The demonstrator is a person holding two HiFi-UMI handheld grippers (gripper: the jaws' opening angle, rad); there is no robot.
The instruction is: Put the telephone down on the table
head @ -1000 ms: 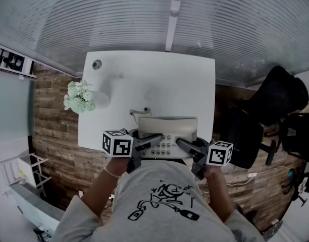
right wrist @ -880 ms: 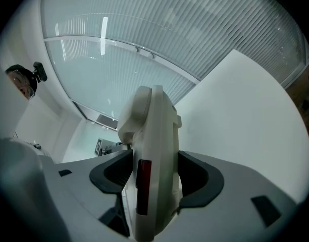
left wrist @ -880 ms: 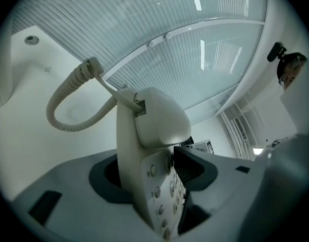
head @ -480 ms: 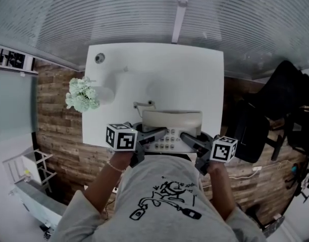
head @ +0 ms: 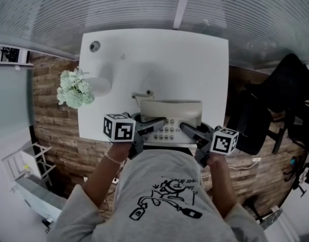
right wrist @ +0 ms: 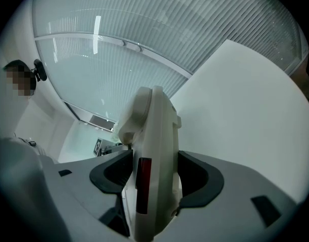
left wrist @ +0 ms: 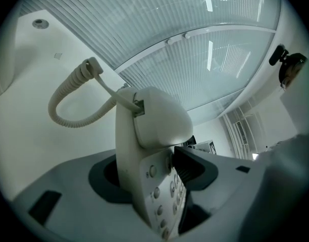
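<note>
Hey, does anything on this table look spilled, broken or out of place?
Nothing looks spilled or broken. The telephone is held right at the near edge of the table, clamped by the left gripper and right gripper, and the flowers hang out past its left edge.

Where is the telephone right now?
In the head view, the telephone is over the table's near edge, right of the flowers, clamped between the left gripper and right gripper.
</note>
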